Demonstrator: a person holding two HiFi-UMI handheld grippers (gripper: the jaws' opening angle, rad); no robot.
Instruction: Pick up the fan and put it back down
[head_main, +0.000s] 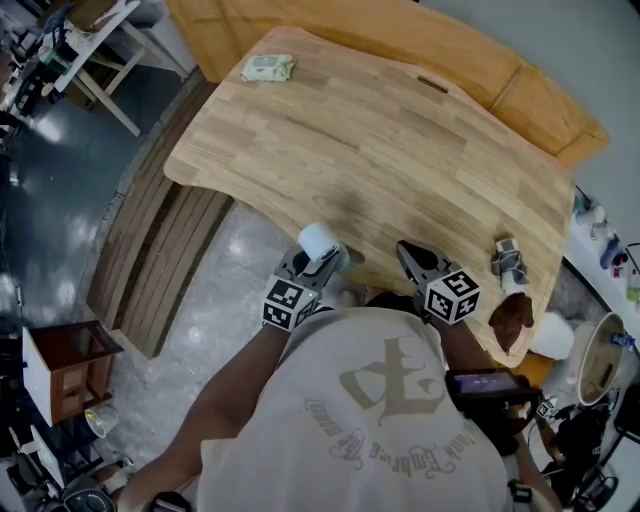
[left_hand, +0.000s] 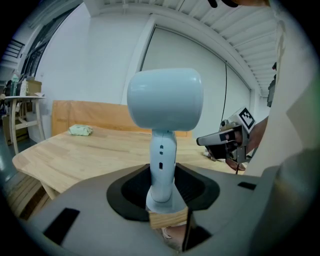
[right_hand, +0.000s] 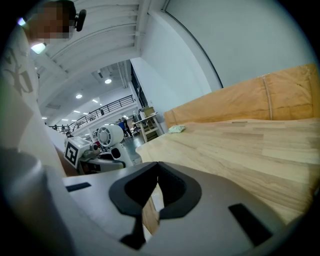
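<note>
We see the left gripper (left_hand: 162, 192) clamped on the stem of the white fan (left_hand: 165, 100), with its fingers pressed on both sides low on the stem. The fan is upright, its round head above the jaws. The head view puts the fan at the near edge of the wooden table (head_main: 400, 150), right in front of the person's white T-shirt (head_main: 370, 420) (we can't tell if its base touches the wood).

The right gripper (right_hand: 157, 170) is just beside it on the right and apart from the fan. Its fingers are closed together with nothing between them, pointing out over the tabletop. Its own view shows the fan off to its left.

Further right, near the table's right edge, a small grey-white object (head_main: 508, 262) lies close to a brown object (head_main: 512, 322); both are too small for us to name. The middle of the table is bare wood.

At the far end lies a pale green packet (head_main: 268, 68), well apart from both grippers. Behind the table stands an orange-brown board (head_main: 470, 50). On the floor at the left, a small wooden cabinet (head_main: 65, 365) stands beside a slatted wooden panel (head_main: 160, 250).
</note>
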